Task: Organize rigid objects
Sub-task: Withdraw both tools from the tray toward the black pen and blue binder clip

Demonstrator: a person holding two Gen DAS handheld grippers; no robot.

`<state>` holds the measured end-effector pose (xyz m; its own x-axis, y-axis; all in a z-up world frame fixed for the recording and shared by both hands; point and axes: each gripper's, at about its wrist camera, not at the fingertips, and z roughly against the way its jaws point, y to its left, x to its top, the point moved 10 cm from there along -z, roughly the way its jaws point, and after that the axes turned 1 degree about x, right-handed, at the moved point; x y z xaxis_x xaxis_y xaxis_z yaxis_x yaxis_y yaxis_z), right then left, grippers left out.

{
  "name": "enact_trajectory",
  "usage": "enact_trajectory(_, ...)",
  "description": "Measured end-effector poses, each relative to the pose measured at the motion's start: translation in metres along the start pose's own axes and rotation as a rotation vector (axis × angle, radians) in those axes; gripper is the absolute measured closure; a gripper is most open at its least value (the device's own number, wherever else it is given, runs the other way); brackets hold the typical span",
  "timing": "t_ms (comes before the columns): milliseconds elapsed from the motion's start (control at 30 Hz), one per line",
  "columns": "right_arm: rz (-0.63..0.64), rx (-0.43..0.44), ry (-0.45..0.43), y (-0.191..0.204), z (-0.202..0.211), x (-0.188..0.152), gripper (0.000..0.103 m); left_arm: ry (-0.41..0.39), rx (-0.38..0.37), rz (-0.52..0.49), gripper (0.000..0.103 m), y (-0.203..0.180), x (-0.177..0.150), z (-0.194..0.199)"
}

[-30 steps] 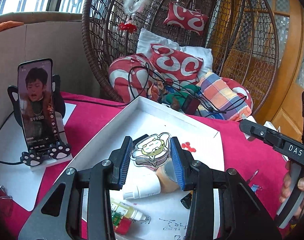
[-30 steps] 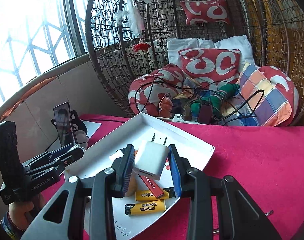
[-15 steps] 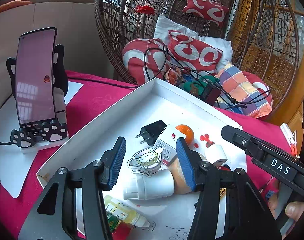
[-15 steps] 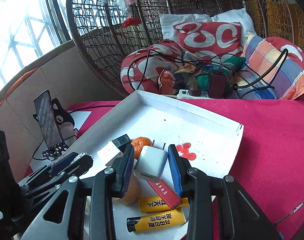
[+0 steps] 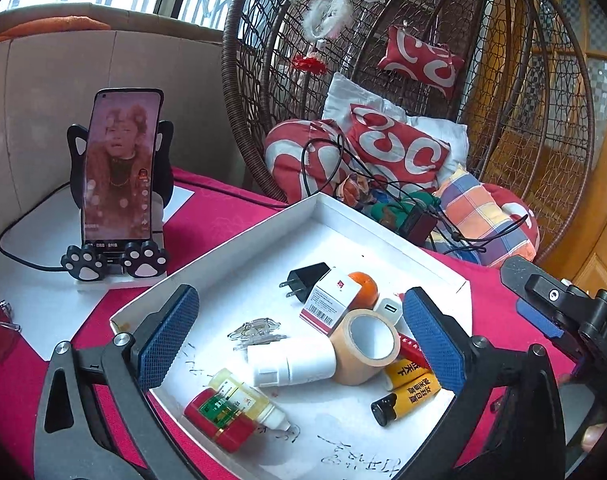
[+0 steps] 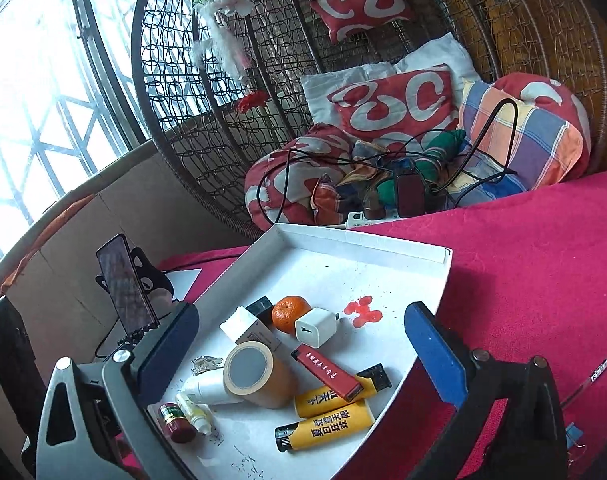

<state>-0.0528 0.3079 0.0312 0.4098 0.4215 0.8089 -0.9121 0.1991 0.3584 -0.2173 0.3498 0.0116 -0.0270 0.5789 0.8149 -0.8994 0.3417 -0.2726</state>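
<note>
Released since a second ago are both items that were clamped: the clear cartoon charm (image 5: pixel 255 330) once held in the left tongs (image 5: pixel 299 340) is now seen lying flat on the floor of the white tray (image 5: pixel 263 220), just behind the white bottle (image 5: pixel 291 362), and the white charger cube (image 6: pixel 315 327) once held in the right tongs (image 6: pixel 299 356) is now seen resting in the tray beside the orange (image 6: pixel 290 313). Both pairs of tongs are opening and are spread wide apart, with nothing pressed between their blue pads; only the tray's contents are seen through the gaps.

Within the tray, a roll of tan tape (image 6: pixel 259 374) is laid on its side near the middle, touching the white bottle. A black plug (image 5: pixel 303 280) and a small red-and-white box (image 5: pixel 329 300) are placed behind it. Two yellow lighters (image 6: pixel 325 424) are lain side by side at the near right, with a dark red lighter (image 6: pixel 327 372) across the upper one. A red-capped jar (image 5: pixel 219 420) and a small dropper bottle (image 5: pixel 247 400) are found at the near left corner. A red stain (image 6: pixel 361 312) is marked on the tray floor.

The tray is set on a tabletop covered in red cloth (image 6: pixel 523 260). A phone (image 5: pixel 117 168) is propped upright in a cat-shaped stand, well apart to the left of the tray
</note>
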Motion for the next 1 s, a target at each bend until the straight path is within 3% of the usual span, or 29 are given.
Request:
enact_trajectory(300, -0.019, 0.012, -0.214, 0.000, 0.081, 0.036, 0.000, -0.048, -0.036, -0.024, 0.000, -0.022, 0.004, 0.028)
enact_trajectory(467, 0.034, 0.012, -0.358, 0.007, 0.137, 0.062, 0.000, -0.071, -0.069, -0.066, 0.000, -0.041, 0.006, 0.042)
enact_trajectory(533, 0.048, 0.028, -0.364, 0.007, 0.147, 0.069, 0.000, -0.091, -0.080, -0.077, 0.000, -0.048, 0.007, 0.049)
enact_trajectory(633, -0.004, 0.073, -0.280, -0.004, 0.147, 0.067, 0.000, -0.111, -0.121, -0.075, 0.000, -0.058, 0.010, 0.062)
enact_trajectory(733, -0.055, 0.076, -0.326, -0.017, 0.164, 0.066, 0.000, -0.132, -0.150, -0.104, 0.000, -0.072, 0.011, 0.075)
enact_trajectory(833, -0.011, 0.029, -0.387, -0.022, 0.187, 0.068, 0.000, -0.158, -0.183, -0.118, 0.000, -0.084, 0.012, 0.089)
enact_trajectory(1000, 0.072, -0.097, -0.438, -0.043, 0.205, 0.063, 0.000, -0.133, -0.243, -0.120, 0.000, -0.104, 0.001, 0.094)
